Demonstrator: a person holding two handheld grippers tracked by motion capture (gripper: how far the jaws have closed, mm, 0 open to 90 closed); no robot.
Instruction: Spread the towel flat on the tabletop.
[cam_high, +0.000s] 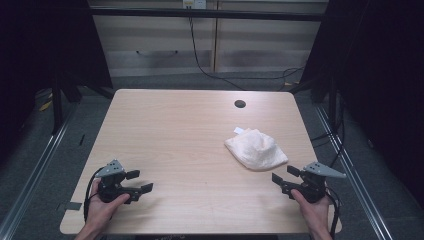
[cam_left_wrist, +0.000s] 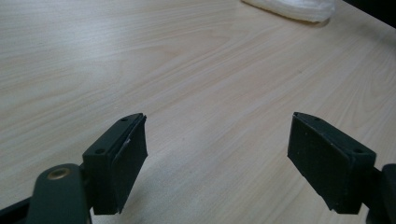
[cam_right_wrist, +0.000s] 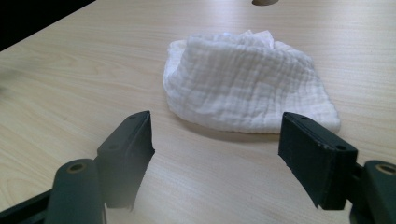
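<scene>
A crumpled white cloth (cam_high: 256, 149) lies on the right half of the wooden table (cam_high: 190, 145). In the right gripper view the cloth (cam_right_wrist: 247, 88) sits just beyond the jaws, apart from them. My right gripper (cam_high: 286, 176) rests near the front right corner, open, nothing between its jaws (cam_right_wrist: 217, 154). My left gripper (cam_high: 140, 181) is at the front left, open and empty, pointing across the bare table top (cam_left_wrist: 217, 149). The cloth (cam_left_wrist: 292, 8) appears far off at the top of the left gripper view.
A round cable hole (cam_high: 240, 104) is in the table near its far edge. Cabinets (cam_high: 210, 40) and trailing cables (cam_high: 210, 70) stand behind the table. Dark frame posts (cam_high: 57, 100) flank both sides. Bare wood stretches between the two grippers.
</scene>
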